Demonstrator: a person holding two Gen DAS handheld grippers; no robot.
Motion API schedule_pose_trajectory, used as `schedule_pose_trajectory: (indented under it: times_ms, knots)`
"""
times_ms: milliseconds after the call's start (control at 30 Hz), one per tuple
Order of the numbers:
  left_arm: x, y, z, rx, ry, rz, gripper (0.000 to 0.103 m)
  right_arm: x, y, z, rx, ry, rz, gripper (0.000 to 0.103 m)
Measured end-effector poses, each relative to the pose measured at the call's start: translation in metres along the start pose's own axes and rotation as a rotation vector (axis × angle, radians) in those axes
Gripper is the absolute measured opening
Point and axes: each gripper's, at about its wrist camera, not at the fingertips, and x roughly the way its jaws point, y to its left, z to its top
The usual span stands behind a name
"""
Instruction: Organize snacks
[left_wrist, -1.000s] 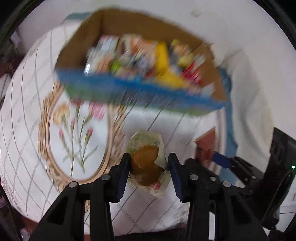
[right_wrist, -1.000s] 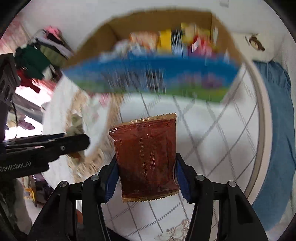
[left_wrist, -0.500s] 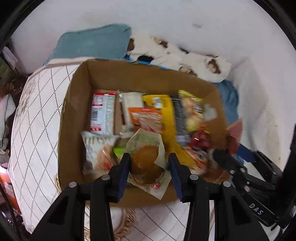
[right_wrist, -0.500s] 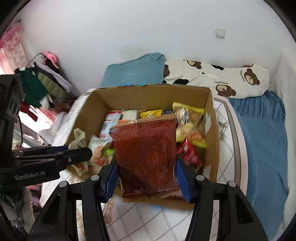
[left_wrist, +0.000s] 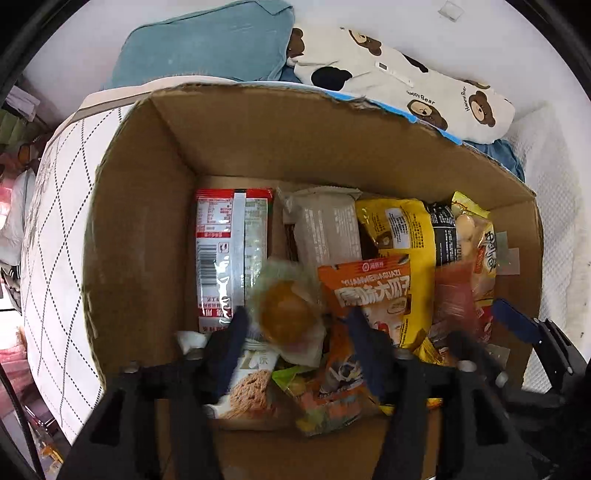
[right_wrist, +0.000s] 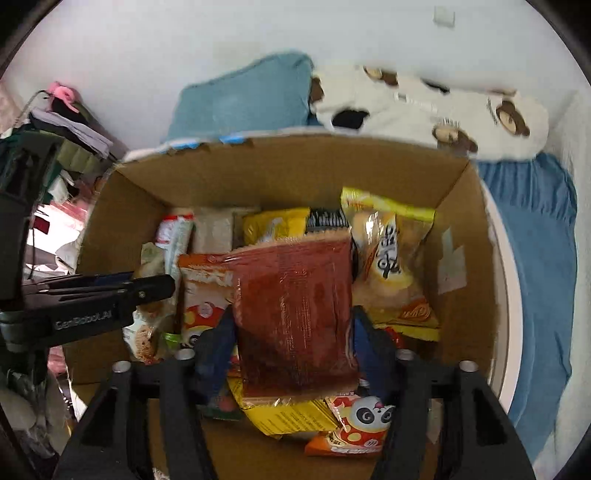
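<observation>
An open cardboard box (left_wrist: 140, 236) on the bed holds several snack packets. My left gripper (left_wrist: 295, 332) is over the box's near left part; its jaws stand wide, with a small wrapped brown cake (left_wrist: 284, 310) between them, loose from the pads. My right gripper (right_wrist: 291, 332) is over the box (right_wrist: 465, 206); its jaws have parted, with a red-brown flat packet (right_wrist: 295, 306) still between them. The left gripper also shows in the right wrist view (right_wrist: 147, 290).
A teal pillow (left_wrist: 207, 48) and a white bear-print pillow (left_wrist: 406, 88) lie behind the box against the wall. A quilted white cover (left_wrist: 48, 236) lies left of the box, a blue blanket (right_wrist: 535, 258) right. Clothes pile (right_wrist: 55, 133) at far left.
Both grippers moved forward from the bed surface to over and into the box. Both jaws have widened, and the cake and the red-brown packet sit looser between them.
</observation>
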Motion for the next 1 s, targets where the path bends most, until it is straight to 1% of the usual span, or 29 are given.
schedule_pose_trajectory:
  times_ms: [33,67,167,233,367,467,600,700,800,1000]
  knots:
    - [0.000,-0.001,0.000,0.002,-0.004,0.015,0.083,0.004,0.000,0.001,0.003,0.017,-0.017,0.094]
    - [-0.001,-0.001,0.001,0.003,-0.008,0.021,0.092,0.006,-0.001,0.001,0.008,0.028,-0.021,0.098]
    - [-0.005,0.000,-0.001,-0.002,-0.028,0.038,0.092,0.007,-0.004,-0.002,0.016,0.038,-0.046,0.098]
    - [-0.006,0.001,-0.003,-0.002,-0.029,0.048,0.096,0.006,-0.009,-0.003,0.028,0.042,-0.052,0.098]
    - [-0.005,0.001,-0.012,0.008,-0.033,0.069,0.096,0.004,-0.020,-0.006,0.054,0.057,-0.077,0.098]
    - [-0.004,-0.002,-0.022,0.009,-0.025,0.058,0.096,0.001,-0.026,-0.009,0.062,0.054,-0.088,0.098]
    - [-0.007,-0.007,-0.034,0.029,-0.040,0.074,0.096,-0.001,-0.031,-0.016,0.068,0.057,-0.094,0.098]
    - [-0.011,-0.009,-0.042,0.032,-0.048,0.068,0.096,-0.004,-0.033,-0.023,0.068,0.055,-0.100,0.098]
    - [-0.018,-0.009,-0.053,0.031,-0.061,0.063,0.096,-0.008,-0.038,-0.033,0.075,0.044,-0.096,0.098]
    - [-0.039,-0.011,-0.082,0.031,-0.126,0.053,0.096,-0.032,-0.035,-0.060,0.062,-0.004,-0.086,0.098]
